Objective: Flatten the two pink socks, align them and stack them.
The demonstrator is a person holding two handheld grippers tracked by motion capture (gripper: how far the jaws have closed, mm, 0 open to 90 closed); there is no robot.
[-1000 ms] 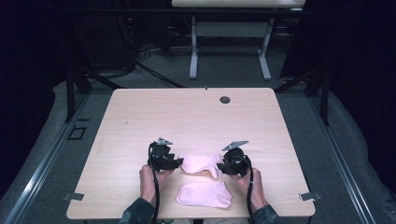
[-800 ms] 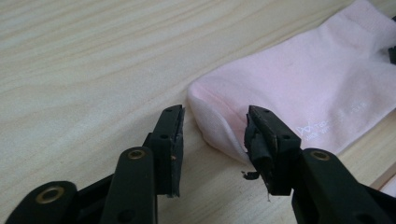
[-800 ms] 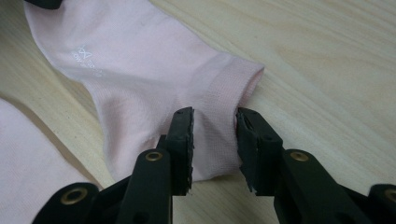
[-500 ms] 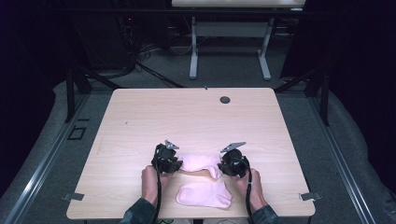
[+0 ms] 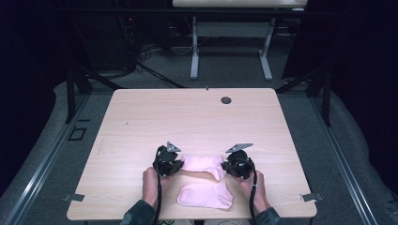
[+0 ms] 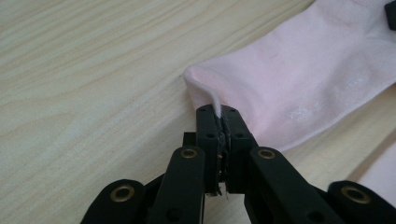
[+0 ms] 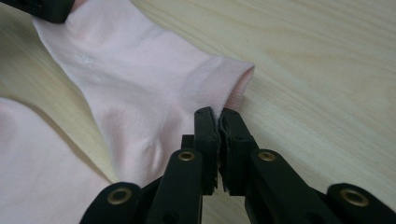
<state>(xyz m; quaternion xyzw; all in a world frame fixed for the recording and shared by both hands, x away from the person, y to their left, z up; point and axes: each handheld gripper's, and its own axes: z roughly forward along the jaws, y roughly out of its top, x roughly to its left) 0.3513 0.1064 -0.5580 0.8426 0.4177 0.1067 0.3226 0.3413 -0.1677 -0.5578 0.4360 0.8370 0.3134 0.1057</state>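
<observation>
1. Where the left gripper (image 6: 219, 119) meets the cloth, its two black jaws are pressed together on a thin edge of the far pink sock (image 6: 299, 79) — the pinched fabric curls up white between the tips in the left gripper view.
2. Right gripper (image 7: 218, 119): jaws likewise closed, clamped on the cuff end of the same sock (image 7: 140, 88); the ribbed opening stands just beyond the tips, slightly raised off the wood.
3. From the high view, the left gripper (image 5: 174, 165) sits at the sock's left end and the right gripper (image 5: 231, 165) at its right end; the sock (image 5: 202, 163) is stretched between them, lying across the near part of the table (image 5: 187, 117).
4. Each gripper is held by a hand — left hand (image 5: 151, 183), right hand (image 5: 253, 185) — with forearms entering from the bottom edge. Cables trail back along the wrists.
5. Second pink sock (image 5: 205, 195): lies flat just nearer the person than the held one, between the two hands, close to the near table edge. It is not gripped. Its edge shows at the lower left of the right gripper view (image 7: 32, 163).
6. Tabletop is light wood grain; a small dark round disc (image 5: 226, 100) sits near the far edge, well apart from the socks.
7. Beyond the table: grey floor and the white legs of another table (image 5: 230, 47).
</observation>
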